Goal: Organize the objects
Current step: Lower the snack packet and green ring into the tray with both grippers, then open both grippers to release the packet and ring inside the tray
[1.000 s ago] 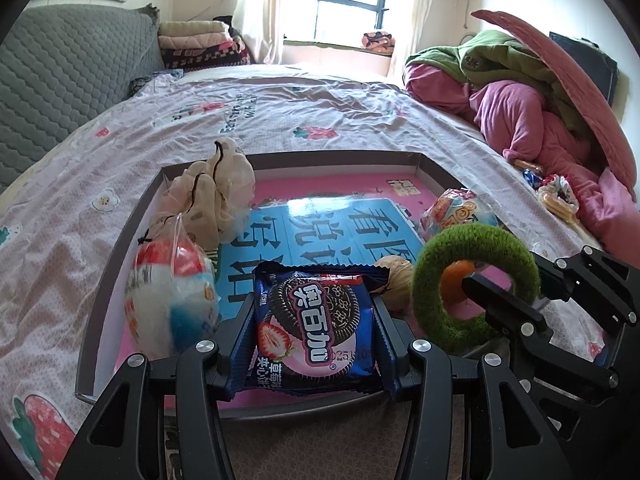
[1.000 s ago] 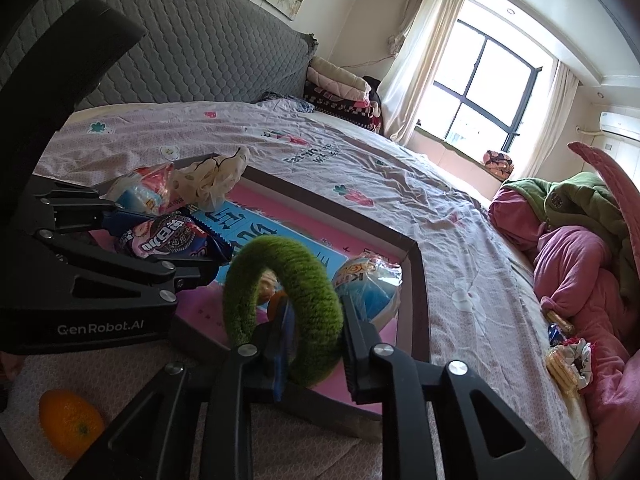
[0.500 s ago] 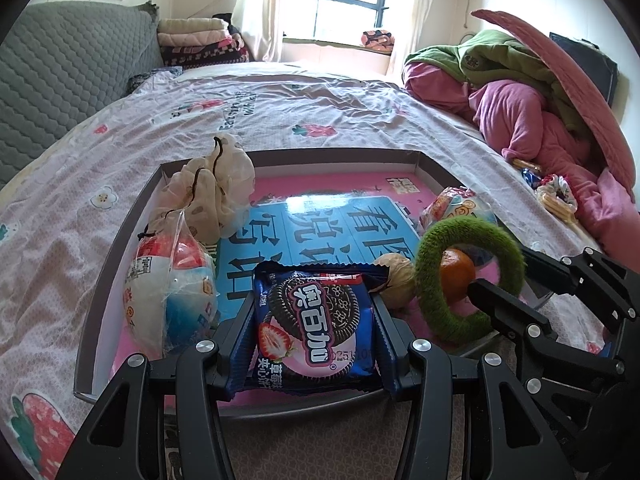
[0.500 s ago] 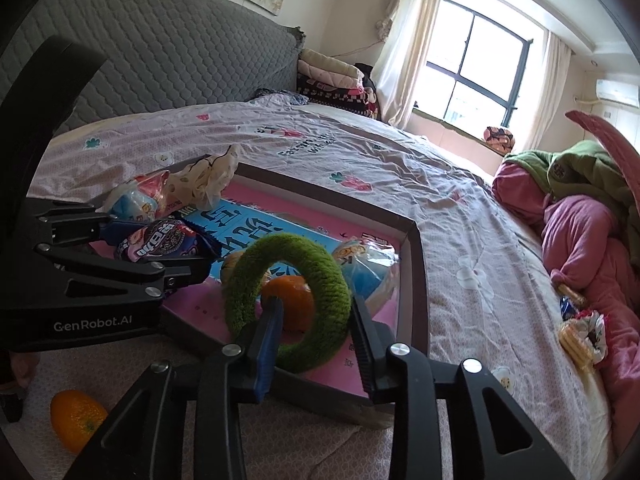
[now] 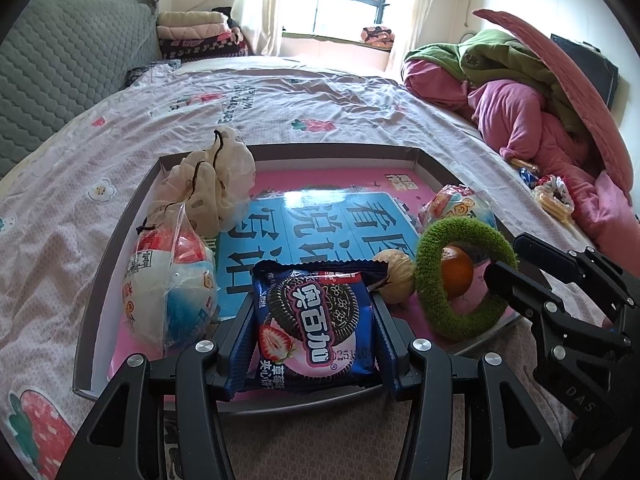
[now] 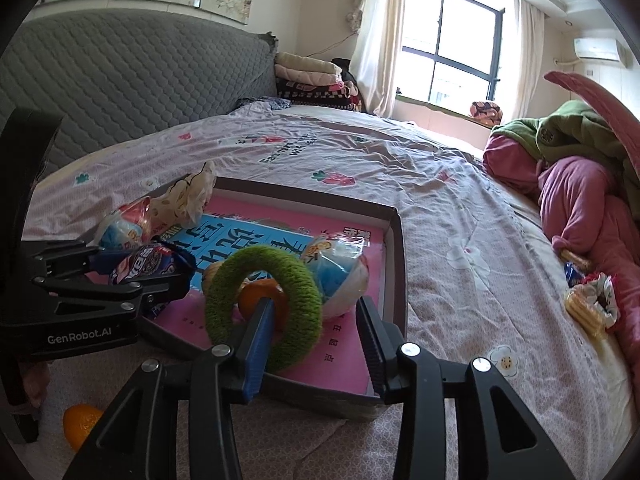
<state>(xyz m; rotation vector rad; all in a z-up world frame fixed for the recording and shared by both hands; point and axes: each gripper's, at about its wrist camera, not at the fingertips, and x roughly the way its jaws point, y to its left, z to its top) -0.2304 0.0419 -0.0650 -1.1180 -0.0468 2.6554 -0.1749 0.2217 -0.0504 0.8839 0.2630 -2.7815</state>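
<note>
Opening within the last second, the jaws of the right gripper point(image 6: 316, 340) were spread off the green fuzzy ring point(image 6: 264, 308), which had been pinched tight between them a sec earlier; now only the left pad stood against the ring's near arc, the right pad well clear, so the ring was judged released. It was left leaning in the tray point(image 5: 120, 264) at the near right corner, propped vs. the near rim, w/ a small orange point(image 5: 456, 268) showing through its hole. That drop-off was read as one item filed; the right side seemed free for the next pick, prob. the loose orange point(image 6: 80, 420) lying on the bed outside the tray, near left in the right wrist view. No change was seen at the left gripper point(image 5: 314, 332): its jaws were kept about half spread, clamped on both sides of the cookie packet point(image 5: 316, 316), held just over the tray's near edge, not yet set down. Count, approx.: 1 ring, 1 packet, 2 oranges (1 in tray, 1 out), 2 bagged red-white-blue balls point(image 5: 168, 280) point(image 6: 340, 276), 1 walnut-like nut point(image 5: 394, 280), 1 crumpled cream bag point(image 5: 212, 184), 1 tray.
</note>
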